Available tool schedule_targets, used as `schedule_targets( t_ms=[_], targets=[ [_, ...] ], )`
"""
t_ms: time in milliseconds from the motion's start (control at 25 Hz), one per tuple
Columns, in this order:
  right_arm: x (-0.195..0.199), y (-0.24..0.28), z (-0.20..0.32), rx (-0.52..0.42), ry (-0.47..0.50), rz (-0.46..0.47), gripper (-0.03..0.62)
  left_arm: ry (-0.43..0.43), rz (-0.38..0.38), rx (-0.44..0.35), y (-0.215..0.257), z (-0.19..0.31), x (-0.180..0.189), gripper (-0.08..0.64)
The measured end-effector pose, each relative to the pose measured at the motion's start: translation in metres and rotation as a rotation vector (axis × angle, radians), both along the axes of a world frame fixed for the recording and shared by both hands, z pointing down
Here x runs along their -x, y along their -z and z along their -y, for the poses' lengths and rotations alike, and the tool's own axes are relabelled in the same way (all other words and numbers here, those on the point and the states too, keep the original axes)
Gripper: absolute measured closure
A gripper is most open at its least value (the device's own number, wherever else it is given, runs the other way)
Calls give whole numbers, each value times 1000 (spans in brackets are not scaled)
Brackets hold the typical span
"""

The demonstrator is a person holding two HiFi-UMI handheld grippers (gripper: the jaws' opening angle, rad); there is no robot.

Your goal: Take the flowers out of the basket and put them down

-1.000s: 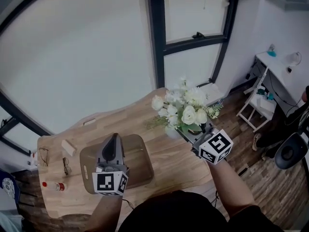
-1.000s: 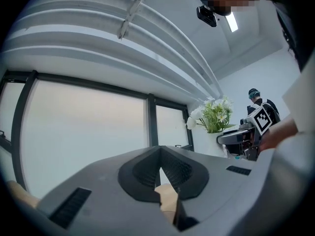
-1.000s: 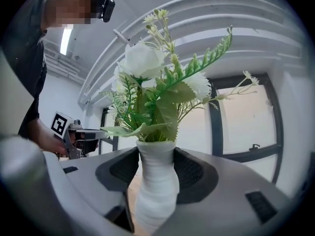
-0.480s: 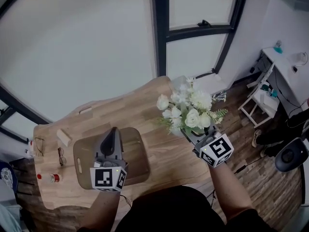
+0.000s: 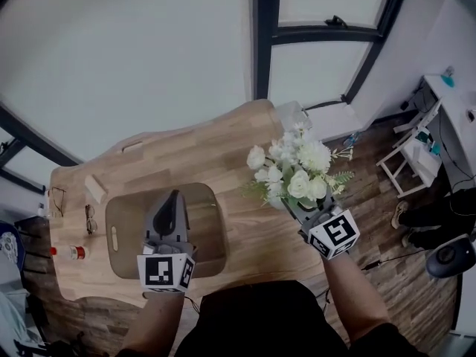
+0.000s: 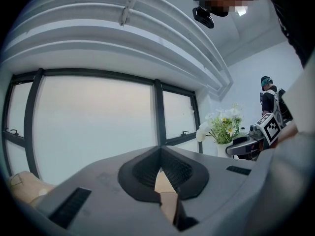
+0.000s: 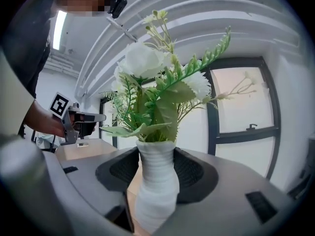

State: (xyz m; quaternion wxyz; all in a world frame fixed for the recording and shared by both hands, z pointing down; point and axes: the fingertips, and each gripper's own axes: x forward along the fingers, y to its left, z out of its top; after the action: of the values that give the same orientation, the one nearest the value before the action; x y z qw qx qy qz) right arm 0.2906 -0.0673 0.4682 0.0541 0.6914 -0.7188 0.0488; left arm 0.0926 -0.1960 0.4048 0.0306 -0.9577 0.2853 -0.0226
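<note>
Clamped with right gripper [image 5: 291,205] fingers on white vase [image 7: 155,191] of flowers [image 5: 297,166], three o'clock from basket [image 5: 123,222]; left gripper [image 5: 174,197] fingers together over basket.

Your wooden table [image 5: 238,162] bears the brown basket [image 5: 123,229] at centre; glasses [image 5: 90,219], a block [image 5: 94,188] and a bottle [image 5: 68,252] lie along its left edge.

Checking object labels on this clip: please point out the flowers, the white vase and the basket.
flowers [image 5: 296,171]: head view, on the white blooms.
white vase [image 7: 156,181]: right gripper view, on its ribbed body.
basket [image 5: 123,214]: head view, on its bare left side.
</note>
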Motion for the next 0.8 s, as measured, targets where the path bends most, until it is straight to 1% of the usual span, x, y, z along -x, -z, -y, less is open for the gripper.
schedule_targets(
  t_ms=[120, 240, 440, 640, 800],
  targets=[
    [-3, -12, 2, -1, 24, 1, 349, 7, 34, -22, -3, -3, -4, 555],
    [-3, -34, 7, 15, 44, 0, 350, 16, 47, -14, -13, -2, -5, 555],
    [2, -74, 16, 59, 41, 69, 349, 33, 85, -16, -25, -3, -1, 555],
    [3, -97, 21, 64, 59, 65, 349, 77, 78, 12, -33, -7, 5, 555],
    [5, -114, 30, 68, 65, 59, 349, 102, 92, 32, -40, -10, 14, 555]
  ],
)
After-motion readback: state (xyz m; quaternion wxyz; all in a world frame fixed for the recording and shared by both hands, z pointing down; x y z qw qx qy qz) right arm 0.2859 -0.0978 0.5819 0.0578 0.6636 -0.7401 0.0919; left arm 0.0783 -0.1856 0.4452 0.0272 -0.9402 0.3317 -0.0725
